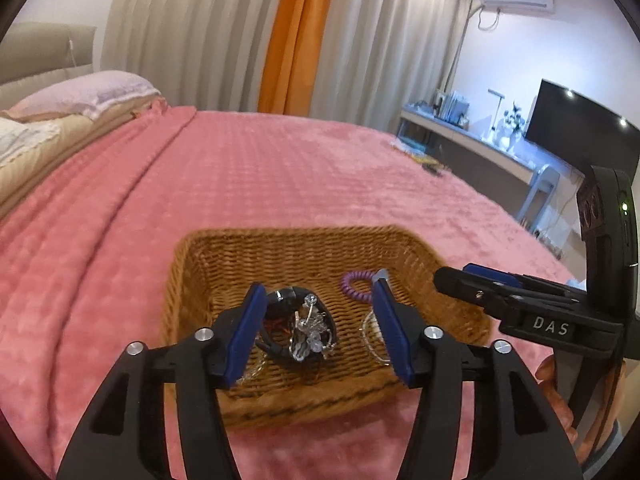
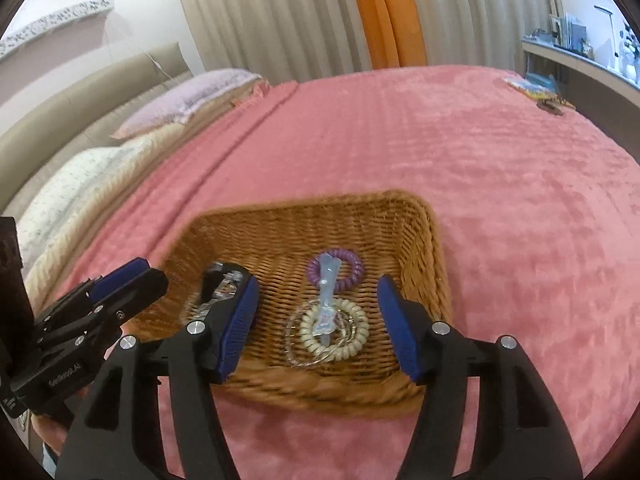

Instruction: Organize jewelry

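A wicker basket [image 1: 280, 236] [image 2: 320, 204] sits on the pink blanket. In its left part lies a black ring [image 1: 288, 300] with a tangle of silver and crystal jewelry [image 1: 308, 332]. Its right part holds a purple spiral tie [image 2: 352, 266], a pale blue clip [image 2: 328, 280], a cream spiral tie [image 2: 356, 336] and thin bangles [image 2: 296, 344]. My left gripper [image 1: 318, 292] hangs open over the near left part, nothing between its pads. Beside it my right gripper [image 2: 318, 282] stands open above the cream tie, also holding nothing.
The pink blanket [image 1: 240, 184] covers a wide bed, with pillows [image 1: 84, 96] at the far left. Small items [image 2: 536, 88] lie at the bed's far right corner. A desk with a dark screen [image 1: 580, 124] runs along the right wall. Curtains hang behind.
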Demonstrator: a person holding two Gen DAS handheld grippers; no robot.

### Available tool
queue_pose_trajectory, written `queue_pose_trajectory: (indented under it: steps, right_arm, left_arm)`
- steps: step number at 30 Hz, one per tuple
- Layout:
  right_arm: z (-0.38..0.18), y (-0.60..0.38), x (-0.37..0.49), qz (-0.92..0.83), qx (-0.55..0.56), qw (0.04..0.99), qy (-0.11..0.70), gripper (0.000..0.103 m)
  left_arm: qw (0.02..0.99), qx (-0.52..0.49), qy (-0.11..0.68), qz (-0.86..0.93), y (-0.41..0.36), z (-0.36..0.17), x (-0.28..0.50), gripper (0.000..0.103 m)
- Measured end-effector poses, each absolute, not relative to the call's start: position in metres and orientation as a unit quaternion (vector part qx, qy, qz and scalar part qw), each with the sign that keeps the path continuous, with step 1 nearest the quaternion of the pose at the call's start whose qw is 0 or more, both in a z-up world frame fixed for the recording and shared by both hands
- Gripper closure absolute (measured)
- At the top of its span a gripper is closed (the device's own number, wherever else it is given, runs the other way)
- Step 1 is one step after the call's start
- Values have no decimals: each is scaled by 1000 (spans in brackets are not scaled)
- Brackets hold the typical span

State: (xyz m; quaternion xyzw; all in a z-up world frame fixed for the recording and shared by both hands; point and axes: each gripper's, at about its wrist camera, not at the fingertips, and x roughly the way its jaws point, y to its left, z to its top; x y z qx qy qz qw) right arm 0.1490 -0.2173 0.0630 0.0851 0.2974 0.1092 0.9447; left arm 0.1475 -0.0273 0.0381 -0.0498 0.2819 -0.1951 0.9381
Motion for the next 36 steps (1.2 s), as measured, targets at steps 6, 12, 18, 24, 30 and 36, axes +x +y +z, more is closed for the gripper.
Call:
queue_pose_trajectory:
  steps: [6, 12, 18, 24, 30, 36]
  right_arm:
    - [91, -211, 82, 107, 56, 962, 243, 33]
    - [89, -208, 20, 96, 43, 977, 184, 20]
    - [56, -208, -17, 62, 29, 988, 142, 14]
    - [33, -206, -17, 42, 15, 988, 148, 13]
    - [12, -201, -10, 31, 2, 987, 158, 13]
    - [6, -195, -8, 25, -8, 987, 160, 13]
  left_arm:
    - [955, -52, 229, -183, -12, 72, 86, 30]
    - [968, -59, 185, -160, 0, 86, 23, 19]
    - [982, -51, 145, -108, 1, 65, -18, 13]
    - [987, -15, 146, -72, -13, 32, -22, 13]
    - [986, -9, 156, -52, -18, 11, -13, 13]
    - [984, -21, 171, -39, -12, 1, -9, 13]
